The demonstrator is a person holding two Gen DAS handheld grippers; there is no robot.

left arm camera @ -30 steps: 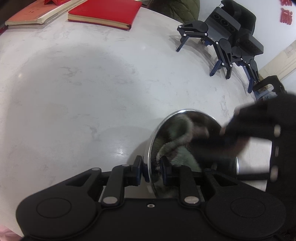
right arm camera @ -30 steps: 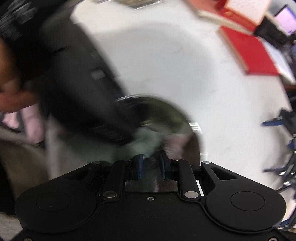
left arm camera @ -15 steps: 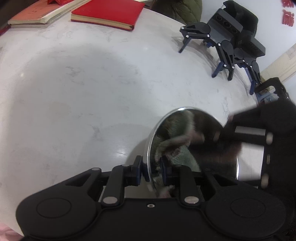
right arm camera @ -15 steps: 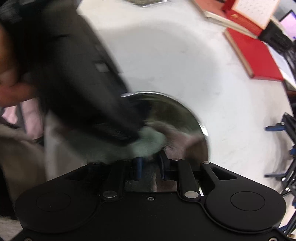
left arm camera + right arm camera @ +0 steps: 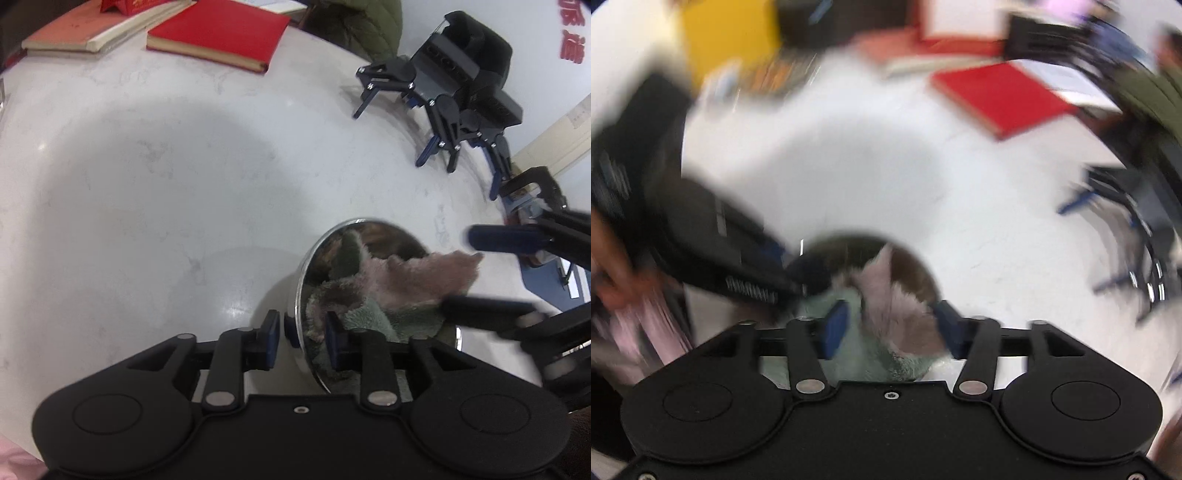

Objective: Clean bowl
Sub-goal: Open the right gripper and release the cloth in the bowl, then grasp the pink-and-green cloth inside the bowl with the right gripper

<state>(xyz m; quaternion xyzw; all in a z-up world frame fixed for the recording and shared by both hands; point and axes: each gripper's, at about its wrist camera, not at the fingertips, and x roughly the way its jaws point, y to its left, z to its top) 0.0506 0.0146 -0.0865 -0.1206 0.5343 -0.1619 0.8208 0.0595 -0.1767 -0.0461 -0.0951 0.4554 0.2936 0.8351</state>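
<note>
A shiny steel bowl (image 5: 373, 236) stands on the white marble table. My left gripper (image 5: 301, 336) is shut on the bowl's near rim, one finger outside and one inside. A fluffy pink and green cloth (image 5: 413, 284) lies in the bowl and hangs over its right rim. My right gripper (image 5: 472, 273) is open at the bowl's right side, its fingers on either side of the cloth's pink end. In the blurred right wrist view the open right gripper (image 5: 892, 328) has the cloth (image 5: 897, 317) between its fingers, with the bowl (image 5: 916, 273) behind.
Two red books (image 5: 218, 35) lie at the table's far edge. Spare black grippers with blue tips (image 5: 454, 99) sit at the far right. A blue object (image 5: 546, 273) lies at the right edge.
My right gripper has opened and drawn back to the bowl's right rim. The cloth has been pulled partly over that rim. The left gripper keeps its hold on the bowl.
</note>
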